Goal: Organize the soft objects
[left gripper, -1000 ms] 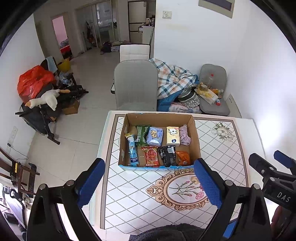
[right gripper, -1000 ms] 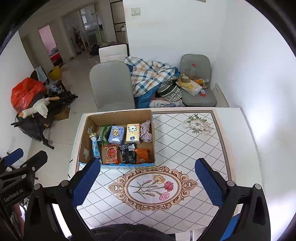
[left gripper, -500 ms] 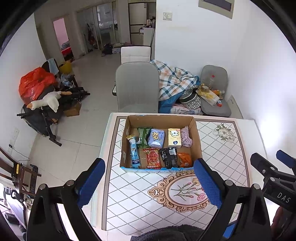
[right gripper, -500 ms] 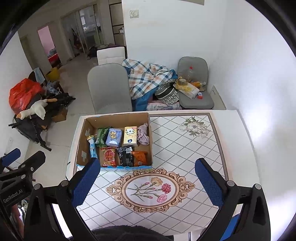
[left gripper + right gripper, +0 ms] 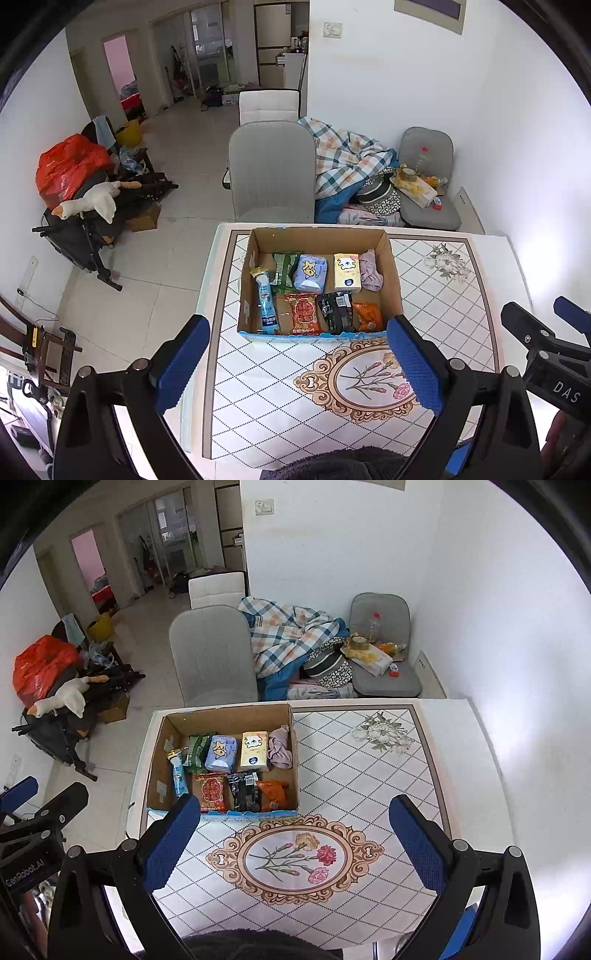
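A cardboard box (image 5: 392,266) (image 5: 225,714) stands on the patterned table (image 5: 443,295) (image 5: 362,775). It holds soft packs: blue tissues (image 5: 310,272) (image 5: 221,754), yellow tissues (image 5: 347,272) (image 5: 254,749), a pink cloth (image 5: 370,271) (image 5: 280,746), a green pack (image 5: 284,269), a blue tube (image 5: 266,299), and red (image 5: 304,314), black (image 5: 336,312) and orange (image 5: 366,316) snack bags. My left gripper (image 5: 297,363) is open and empty, held above the table in front of the box. My right gripper (image 5: 293,843) is open and empty over the flower medallion.
A grey chair (image 5: 271,170) stands behind the table. A plaid blanket pile (image 5: 347,158) and a cluttered grey seat (image 5: 424,184) lie against the wall. A stroller with a toy goose (image 5: 88,201) and a red bag (image 5: 70,166) are at the left.
Both grippers have pulled back and tilted a little, so the box and table sit lower and slightly smaller in view. Both stay open and empty.
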Available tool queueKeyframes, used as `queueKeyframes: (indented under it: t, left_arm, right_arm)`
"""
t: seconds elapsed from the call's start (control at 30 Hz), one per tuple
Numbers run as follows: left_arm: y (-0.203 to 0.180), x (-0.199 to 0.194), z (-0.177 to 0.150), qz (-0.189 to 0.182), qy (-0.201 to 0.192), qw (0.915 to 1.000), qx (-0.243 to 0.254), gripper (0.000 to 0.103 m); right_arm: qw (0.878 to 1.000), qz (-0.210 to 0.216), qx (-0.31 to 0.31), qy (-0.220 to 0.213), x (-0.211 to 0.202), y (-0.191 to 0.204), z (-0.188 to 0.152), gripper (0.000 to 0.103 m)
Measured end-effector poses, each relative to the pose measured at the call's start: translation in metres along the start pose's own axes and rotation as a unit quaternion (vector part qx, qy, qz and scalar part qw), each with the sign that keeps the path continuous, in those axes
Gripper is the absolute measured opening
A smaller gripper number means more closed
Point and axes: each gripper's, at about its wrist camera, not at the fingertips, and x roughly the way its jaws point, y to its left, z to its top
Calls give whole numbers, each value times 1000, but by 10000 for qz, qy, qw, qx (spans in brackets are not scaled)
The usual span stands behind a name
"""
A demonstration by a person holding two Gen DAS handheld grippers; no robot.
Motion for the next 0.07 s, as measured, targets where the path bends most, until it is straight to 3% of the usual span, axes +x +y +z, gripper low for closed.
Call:
queueKeyframes:
  t: [0.07]
  left_arm:
    - [-2,0,-1,19,-1,10000,66,98]
  right_arm:
    - [10000,-6,6,-1,1,-1,0,103]
